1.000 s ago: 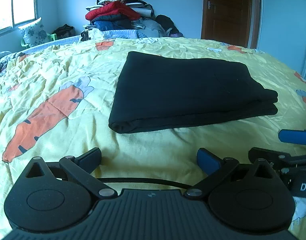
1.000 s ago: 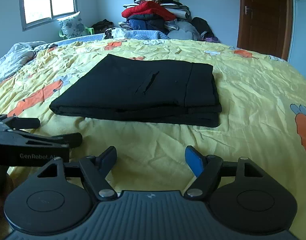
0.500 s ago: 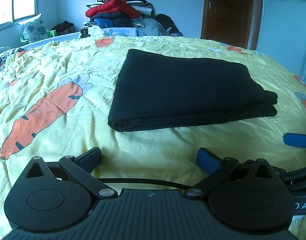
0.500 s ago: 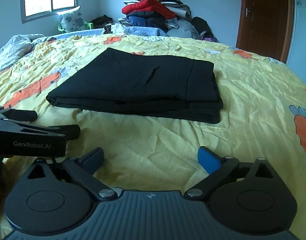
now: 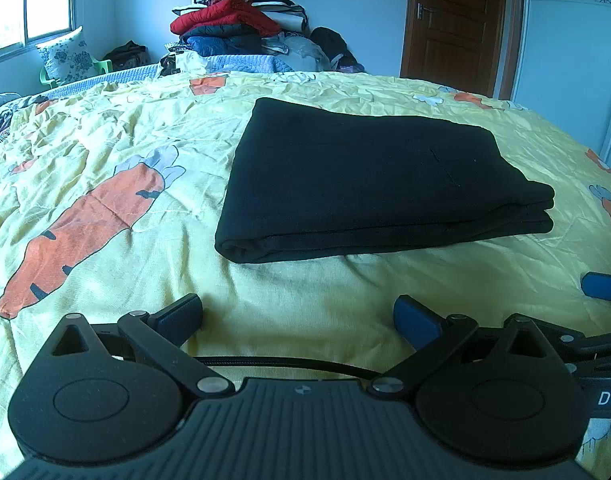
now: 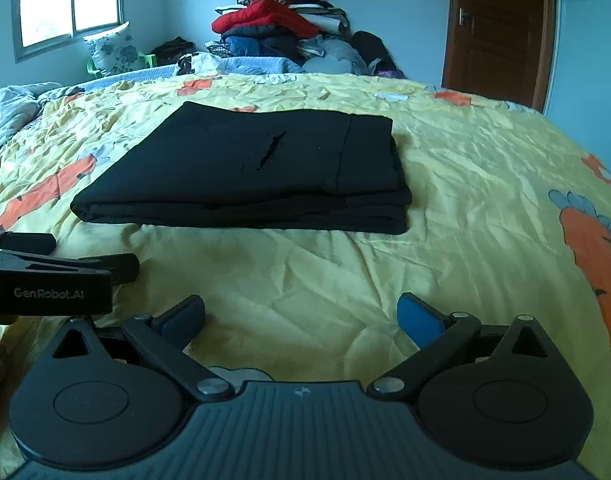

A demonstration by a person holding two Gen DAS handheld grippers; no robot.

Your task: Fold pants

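Both grippers have their jaws spread wide with nothing between them. The left gripper [image 5: 297, 316] hangs low over the yellow bedspread [image 5: 105, 152], its blue-padded fingertips [image 5: 415, 320] well apart and only bare sheet showing in the gap. The right gripper [image 6: 301, 316] is held the same way, fingers splayed over wrinkled yellow fabric, gripping nothing. The two tools sit side by side: in the right wrist view the left one shows at the left edge as a black body with white lettering, and in the left wrist view a blue fingertip of the right one pokes in at the right edge.

Ahead of both, clear of the fingertips, lie the black pants [image 5: 365, 176], folded into a flat stacked rectangle (several layers show along the near edge). They rest on the bedspread about mid-bed, touched by neither gripper. In the right wrist view the pants [image 6: 257, 168] show a slanted pocket slit on the top layer and a seam running across near the right end.

Around them the bedspread carries orange carrot prints [image 5: 85, 224]. At the far end of the bed stands a pile of clothes [image 5: 241, 28] topped with a red jacket, with a window [image 6: 69, 4] to the left and a brown door [image 5: 457, 20] to the right.
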